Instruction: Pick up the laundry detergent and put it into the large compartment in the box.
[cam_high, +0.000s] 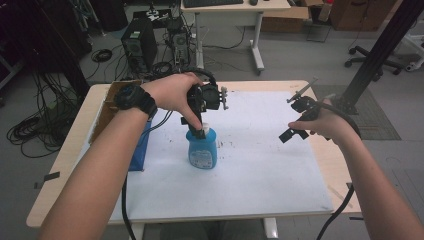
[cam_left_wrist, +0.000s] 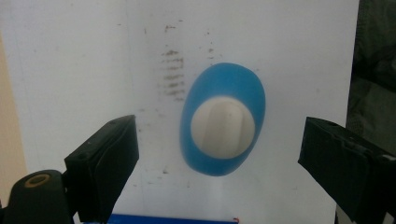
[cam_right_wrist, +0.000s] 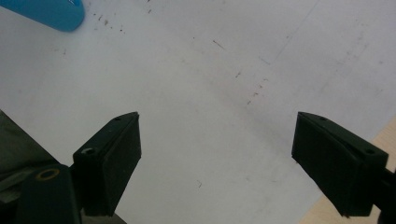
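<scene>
Blue plastic marks the bottle (cam_high: 202, 148), which is stood upright on the white sheet (cam_high: 260, 165) a little toward nine o'clock of the sheet's middle, its white cap (cam_high: 203, 128) uppermost. The left gripper (cam_high: 200, 131) is held directly over the bottle, pointed down at it; in the left gripper view the cap (cam_left_wrist: 223, 127) is seen from above between the two black jaws, which are spread wide and kept clear of it on both sides, so nothing is grasped. The right gripper (cam_high: 290, 117) is held well apart at three o'clock of the bottle, near the sheet's edge; in the right gripper view its jaws are likewise parted over bare sheet (cam_right_wrist: 210, 93), with nothing between them, and a corner of the bottle (cam_right_wrist: 46, 13) is seen at eleven o'clock. A cardboard box (cam_high: 107, 107) is set at nine o'clock of the bottle, at the table's (cam_high: 70, 165) edge.
</scene>
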